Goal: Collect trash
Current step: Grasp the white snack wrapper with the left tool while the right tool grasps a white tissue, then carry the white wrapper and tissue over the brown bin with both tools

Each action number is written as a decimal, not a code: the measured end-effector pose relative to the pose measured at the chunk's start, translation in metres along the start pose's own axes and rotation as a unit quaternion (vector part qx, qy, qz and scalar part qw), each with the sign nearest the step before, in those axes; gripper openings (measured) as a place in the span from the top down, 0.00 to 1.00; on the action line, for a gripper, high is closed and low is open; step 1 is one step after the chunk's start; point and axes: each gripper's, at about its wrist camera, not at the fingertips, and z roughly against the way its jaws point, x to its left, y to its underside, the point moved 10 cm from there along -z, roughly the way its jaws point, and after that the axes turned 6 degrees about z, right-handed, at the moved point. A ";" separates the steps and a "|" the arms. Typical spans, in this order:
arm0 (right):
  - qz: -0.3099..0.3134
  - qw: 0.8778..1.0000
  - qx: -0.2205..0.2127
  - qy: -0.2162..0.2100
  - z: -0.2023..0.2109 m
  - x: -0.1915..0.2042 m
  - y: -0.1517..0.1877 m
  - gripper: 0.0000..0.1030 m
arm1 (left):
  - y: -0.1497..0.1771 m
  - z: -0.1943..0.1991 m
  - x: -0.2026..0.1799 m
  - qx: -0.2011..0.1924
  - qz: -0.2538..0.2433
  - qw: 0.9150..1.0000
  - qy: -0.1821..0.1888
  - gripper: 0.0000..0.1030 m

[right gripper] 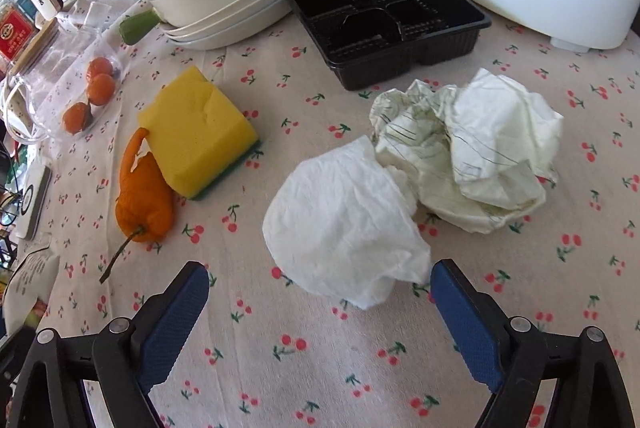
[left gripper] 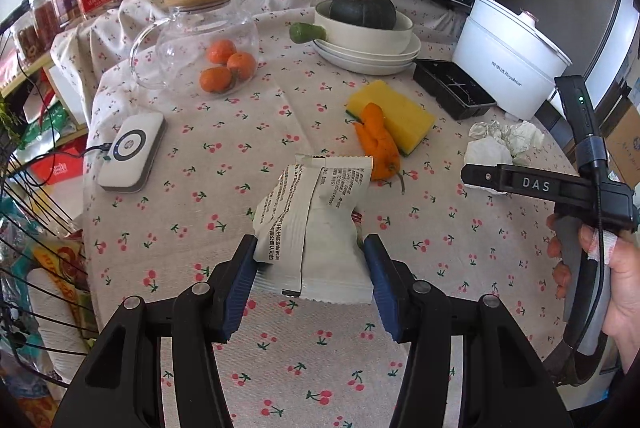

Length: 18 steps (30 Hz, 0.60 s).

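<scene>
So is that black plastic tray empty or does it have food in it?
Empty: the black plastic tray shows only bare compartments in the right wrist view.

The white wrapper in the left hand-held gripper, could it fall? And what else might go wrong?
1. The white wrapper is held only near its lower end by the left hand-held gripper; the loose upper part could flop or slip out.
2. The right hand-held gripper is open just before the white tissue, which touches the crumpled paper. A grab might drag both or pinch the tablecloth.
</scene>
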 end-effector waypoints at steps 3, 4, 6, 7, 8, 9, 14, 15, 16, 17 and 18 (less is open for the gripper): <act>0.010 1.000 0.003 0.024 -0.011 0.001 -0.005 0.14 | 0.001 0.002 0.007 0.003 0.019 1.000 0.008 0.45; 0.016 0.999 0.000 0.033 -0.013 0.002 -0.008 0.17 | 0.001 0.003 0.008 0.004 0.024 1.000 0.011 0.45; 0.028 0.998 -0.003 0.047 -0.015 0.003 -0.013 0.28 | 0.001 0.006 0.009 0.005 0.030 0.999 0.017 0.45; 0.036 0.998 -0.004 0.054 -0.014 0.002 -0.014 0.43 | 0.001 0.007 0.008 0.004 0.030 0.999 0.020 0.45; 0.043 0.997 -0.005 0.060 -0.014 0.002 -0.015 0.49 | 0.001 0.009 0.007 0.003 0.028 0.999 0.021 0.45; 0.048 0.997 -0.003 0.061 -0.013 0.002 -0.014 0.60 | 0.001 0.010 0.006 0.002 0.026 0.999 0.022 0.45; 0.057 0.997 -0.005 0.045 0.006 -0.001 -0.003 0.79 | 0.004 0.017 -0.001 0.000 0.017 0.999 0.029 0.45; 0.060 0.997 -0.009 0.041 0.013 -0.001 0.000 0.80 | 0.005 0.019 -0.003 0.000 0.016 0.999 0.031 0.45; 0.063 0.997 -0.013 0.037 0.020 -0.001 0.003 0.80 | 0.006 0.020 -0.006 0.000 0.016 0.999 0.034 0.45; 0.064 0.997 -0.017 0.032 0.027 -0.003 0.006 0.80 | 0.007 0.021 -0.008 0.001 0.015 0.999 0.037 0.45; 0.064 0.997 -0.020 0.024 0.035 -0.004 0.010 0.80 | 0.008 0.022 -0.010 0.003 0.015 0.999 0.040 0.45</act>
